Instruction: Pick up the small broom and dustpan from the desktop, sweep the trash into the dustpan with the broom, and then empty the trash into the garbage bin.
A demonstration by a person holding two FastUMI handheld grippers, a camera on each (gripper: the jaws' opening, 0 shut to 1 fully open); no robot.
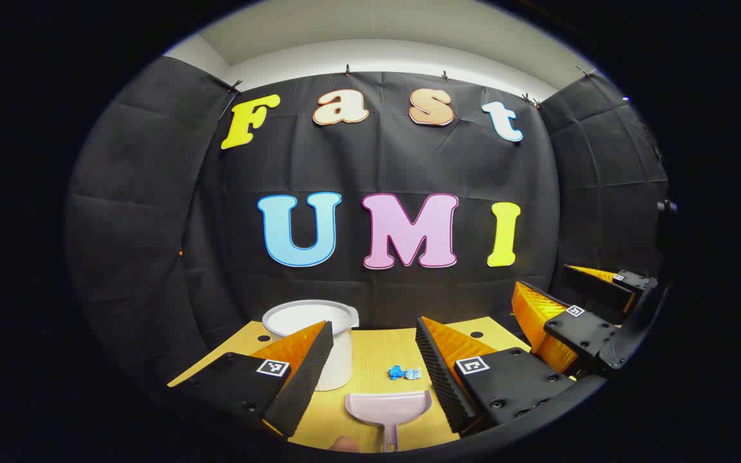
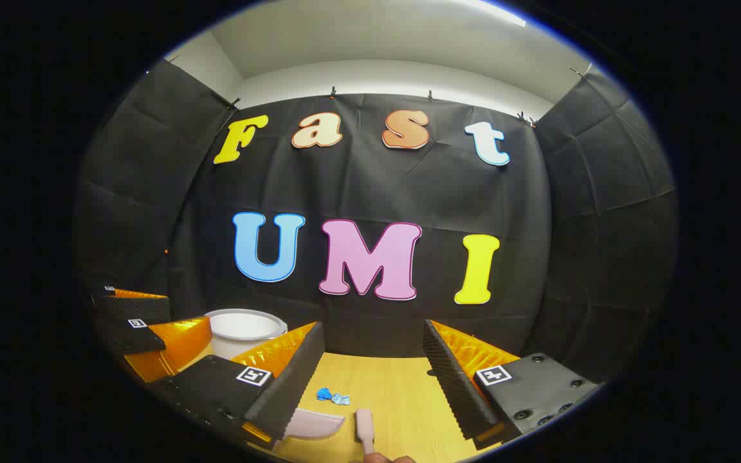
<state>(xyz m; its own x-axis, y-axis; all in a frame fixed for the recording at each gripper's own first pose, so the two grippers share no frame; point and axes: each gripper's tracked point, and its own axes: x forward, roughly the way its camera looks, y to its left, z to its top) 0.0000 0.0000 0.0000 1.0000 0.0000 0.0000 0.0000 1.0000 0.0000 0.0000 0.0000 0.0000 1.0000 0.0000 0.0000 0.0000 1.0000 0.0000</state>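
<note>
Left gripper view, left to right: bin, white, at 11 o'clock of the desk, partly behind the left gripper's own left finger. Dustpan at 6 o'clock between the fingers, handle toward the camera. Trash, a small blue crumpled wrapper, just beyond the pan's mouth. Left gripper is wide open, holding nothing. Right gripper at 3 o'clock, also spread and empty.

Right gripper view: the other gripper at 9 o'clock, bin beside it, dustpan at 7 o'clock, trash, then broom handle at 6 o'clock between the right gripper's open fingers.

Judgement: pan and broom look like light, stiff, slick plastic; best taken by the handles, squarely. Wrapper is very light and may skid away.
</note>
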